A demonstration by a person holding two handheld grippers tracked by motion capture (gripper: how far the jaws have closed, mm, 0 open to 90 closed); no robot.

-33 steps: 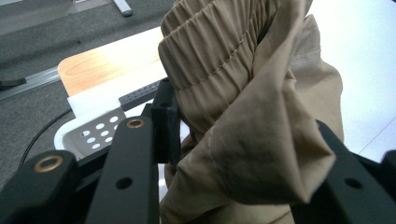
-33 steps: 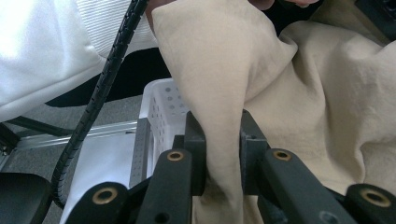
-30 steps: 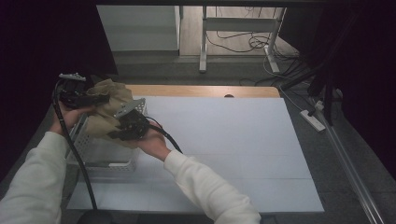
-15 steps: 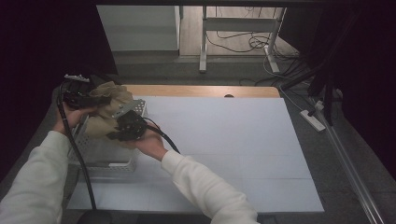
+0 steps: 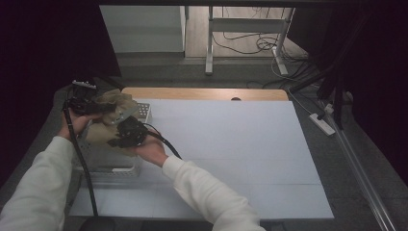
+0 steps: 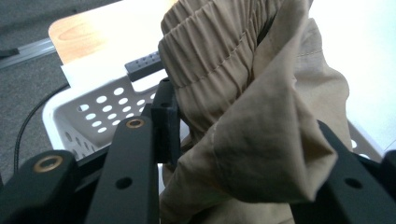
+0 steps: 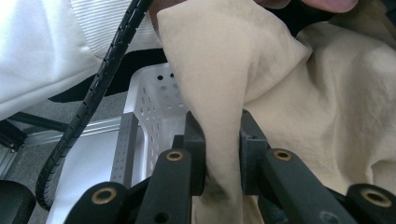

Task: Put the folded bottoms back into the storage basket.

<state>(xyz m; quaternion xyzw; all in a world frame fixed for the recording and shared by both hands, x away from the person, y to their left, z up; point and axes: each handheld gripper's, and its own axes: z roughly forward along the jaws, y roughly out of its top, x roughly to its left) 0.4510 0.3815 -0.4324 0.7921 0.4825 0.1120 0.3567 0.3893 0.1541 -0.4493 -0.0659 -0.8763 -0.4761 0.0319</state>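
Note:
A tan garment (image 5: 107,126) with a gathered elastic waistband (image 6: 219,60) hangs bunched over a white perforated basket (image 5: 108,166) at the table's left. Both grippers hold it. My left gripper (image 5: 98,108) is shut on a thick bundle of the tan fabric (image 6: 252,154), its jaws on either side of the folds. My right gripper (image 5: 115,140) is shut on a fold of the same cloth (image 7: 222,135), pinched between its two pads. The basket's holed wall (image 7: 156,112) shows just below the cloth.
White sheet (image 5: 231,144) covers the table, with a wooden strip (image 5: 202,93) along the far edge. A power strip (image 5: 323,124) and cables lie on the grey floor to the right. A black cable (image 7: 88,112) trails from the left gripper past a white sleeve (image 7: 42,51).
Both hands have sunk a little with the garment, bringing it lower over the basket and slightly leftward. Both grips are unchanged.

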